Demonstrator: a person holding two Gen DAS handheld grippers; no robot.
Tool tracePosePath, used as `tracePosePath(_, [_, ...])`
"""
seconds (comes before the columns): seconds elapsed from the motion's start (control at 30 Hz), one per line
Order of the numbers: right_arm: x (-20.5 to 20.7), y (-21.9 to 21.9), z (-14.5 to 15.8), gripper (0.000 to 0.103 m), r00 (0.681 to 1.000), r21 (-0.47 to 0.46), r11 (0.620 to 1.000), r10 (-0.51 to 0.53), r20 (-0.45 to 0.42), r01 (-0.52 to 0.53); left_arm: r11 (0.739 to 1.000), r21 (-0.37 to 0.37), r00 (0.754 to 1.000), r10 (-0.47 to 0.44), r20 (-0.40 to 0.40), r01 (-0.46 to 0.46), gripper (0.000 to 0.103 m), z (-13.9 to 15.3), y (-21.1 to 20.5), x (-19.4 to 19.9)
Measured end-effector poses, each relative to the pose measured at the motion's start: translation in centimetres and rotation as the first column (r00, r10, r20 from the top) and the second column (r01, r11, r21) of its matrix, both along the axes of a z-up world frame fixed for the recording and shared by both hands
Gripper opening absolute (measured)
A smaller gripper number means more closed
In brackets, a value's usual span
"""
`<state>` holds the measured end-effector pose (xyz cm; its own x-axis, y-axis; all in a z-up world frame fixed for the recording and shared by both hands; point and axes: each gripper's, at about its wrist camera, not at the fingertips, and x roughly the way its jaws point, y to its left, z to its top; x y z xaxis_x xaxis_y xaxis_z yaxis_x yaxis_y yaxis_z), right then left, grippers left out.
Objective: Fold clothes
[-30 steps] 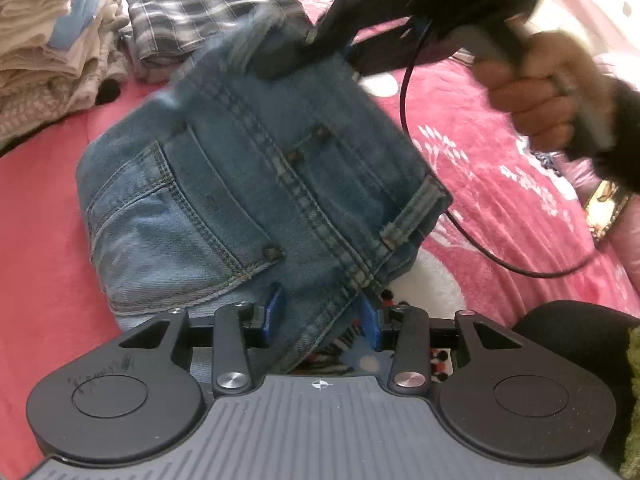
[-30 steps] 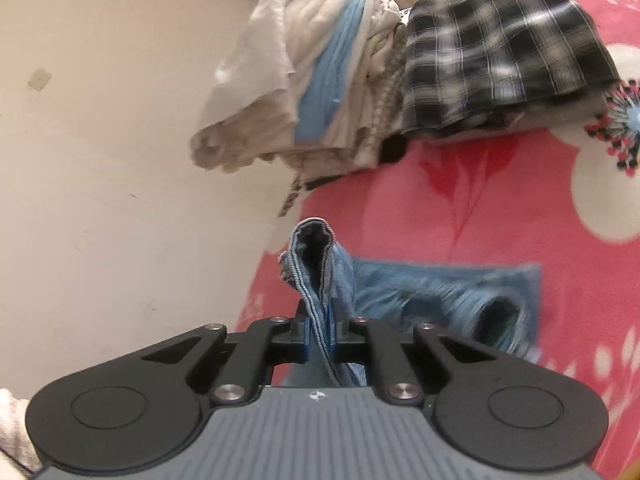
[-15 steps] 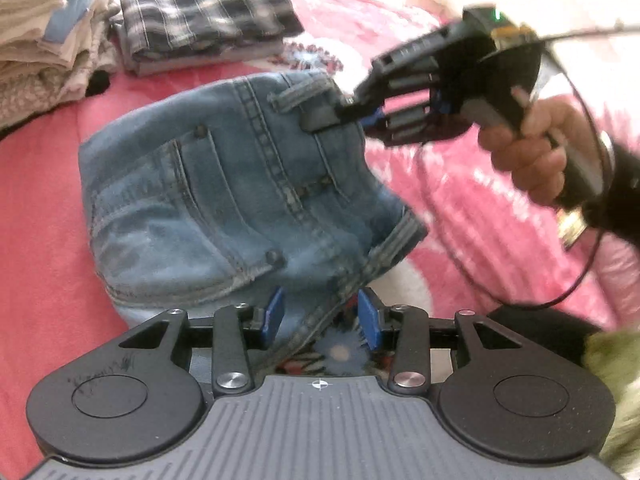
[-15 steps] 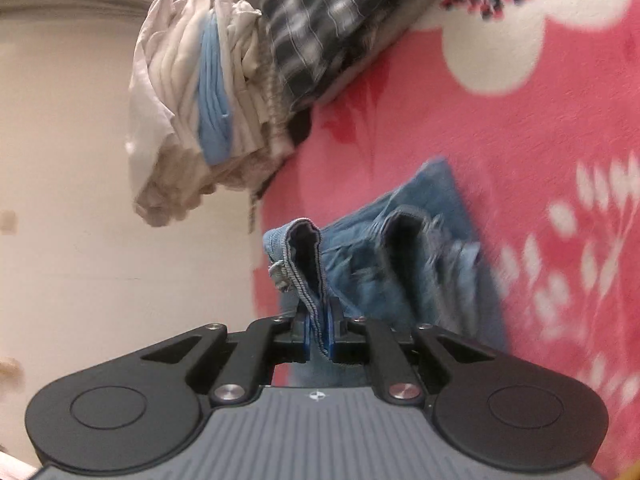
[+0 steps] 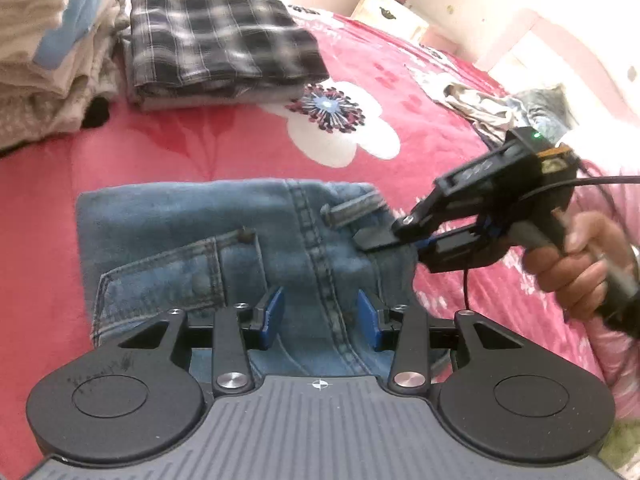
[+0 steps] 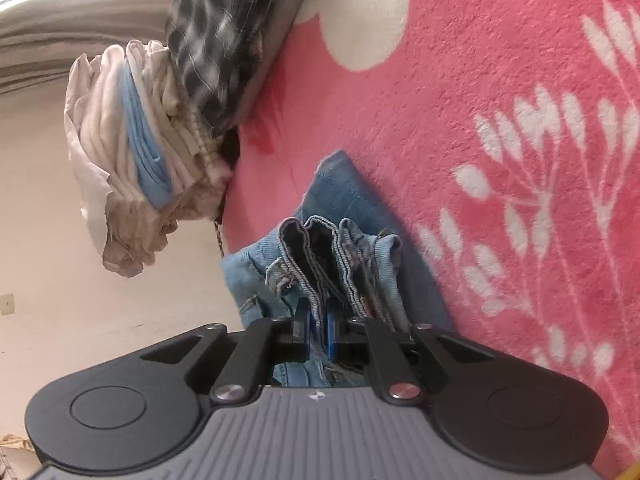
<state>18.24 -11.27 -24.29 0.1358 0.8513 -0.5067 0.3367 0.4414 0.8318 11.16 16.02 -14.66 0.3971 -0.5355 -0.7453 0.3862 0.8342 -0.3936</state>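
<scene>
Denim jeans (image 5: pixel 224 240) lie folded into a thick block on the pink floral blanket (image 5: pixel 248 148), seat pocket up, presumably so the bundle stays compact. The right gripper (image 5: pixel 380 240) has its fingers pinched nearly together on a waistband edge (image 6: pixel 316 280), likely to guide that layer flat. The left gripper (image 5: pixel 318 314) hangs over the near edge, fingers partly apart and clamping nothing, probably ready to steady the fold. Beyond sit a folded plaid shirt (image 5: pixel 216 40) and a pale stack of clothes (image 5: pixel 44 52), apparently finished.
</scene>
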Motion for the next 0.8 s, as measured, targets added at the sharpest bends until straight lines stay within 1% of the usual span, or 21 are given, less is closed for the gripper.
tracePosePath(0.1, [-0.4,-0.1,0.1,0.008,1.000,0.026,1.000,0.001,-0.021,-0.001,1.000,0.001,1.000,-0.006,0.014,0.006,0.040,0.4,-0.5,0.6])
tracePosePath(0.13, [-0.5,-0.3,-0.1,0.008,1.000,0.010,1.000,0.006,-0.018,-0.006,1.000,-0.001,1.000,-0.007,0.014,0.007,0.040,0.4,-0.6,0.7])
tracePosePath(0.2, [-0.7,-0.6,-0.5,0.008,1.000,-0.040,0.999,0.022,0.004,-0.022,1.000,0.027,1.000,-0.015,-0.005,0.015,0.040,-0.3,-1.0,1.1])
tracePosePath(0.27, [-0.7,-0.4,-0.4,0.008,0.996,-0.102,0.994,0.057,0.070,-0.049,0.997,0.068,0.999,-0.027,-0.035,0.029,0.039,-1.6,-1.8,1.2])
tracePosePath(0.3, [-0.7,-0.1,-0.1,0.006,0.990,-0.135,0.989,0.080,0.113,-0.065,0.996,0.085,0.998,-0.030,-0.047,0.034,0.039,-2.2,-2.1,1.1])
tracePosePath(0.37, [-1.2,1.0,1.6,0.005,0.963,-0.245,0.964,0.163,0.215,-0.108,0.990,0.134,0.999,-0.048,-0.017,0.050,0.039,-2.7,-2.9,0.6])
tracePosePath(0.4, [-1.5,1.6,2.5,0.007,0.942,-0.302,0.945,0.209,0.262,-0.125,0.985,0.161,0.998,-0.058,0.001,0.057,0.039,-2.9,-3.3,0.3])
tracePosePath(0.47, [-2.1,2.8,4.4,0.015,0.888,-0.417,0.897,0.305,0.344,-0.146,0.978,0.202,0.997,-0.069,0.033,0.061,0.039,-3.2,-4.0,-0.2])
tracePosePath(0.5, [-2.6,3.3,5.5,0.020,0.854,-0.486,0.861,0.360,0.376,-0.149,0.975,0.213,0.997,-0.067,0.047,0.055,0.039,-3.2,-4.2,-0.5])
tracePosePath(0.53, [-3.1,3.8,6.8,0.020,0.814,-0.551,0.822,0.415,0.406,-0.144,0.972,0.230,0.995,-0.072,0.064,0.056,0.039,-3.2,-4.5,-0.7])
tracePosePath(0.57, [-3.5,4.0,7.9,0.020,0.776,-0.594,0.794,0.455,0.437,-0.130,0.966,0.252,0.993,-0.080,0.085,0.056,0.039,-3.3,-4.8,-1.1])
tracePosePath(0.6, [-3.9,4.2,8.8,0.020,0.744,-0.615,0.780,0.476,0.470,-0.111,0.961,0.271,0.991,-0.087,0.104,0.056,0.039,-3.4,-5.0,-1.5])
tracePosePath(0.67, [-4.1,4.5,10.0,0.020,0.692,-0.599,0.796,0.480,0.540,-0.085,0.956,0.291,0.987,-0.089,0.131,0.047,0.039,-3.5,-5.3,-1.9])
tracePosePath(0.7, [-4.1,4.9,10.4,0.020,0.667,-0.595,0.800,0.485,0.566,-0.077,0.954,0.297,0.986,-0.085,0.141,0.040,0.039,-3.6,-5.4,-2.0])
tracePosePath(0.73, [-4.1,5.5,10.7,0.020,0.636,-0.601,0.796,0.500,0.588,-0.071,0.952,0.304,0.985,-0.083,0.150,0.035,0.039,-3.6,-5.5,-2.2])
tracePosePath(0.8, [-4.1,6.6,9.9,0.020,0.601,-0.627,0.776,0.536,0.592,-0.074,0.946,0.323,0.982,-0.089,0.169,0.030,0.039,-3.6,-5.8,-2.5])
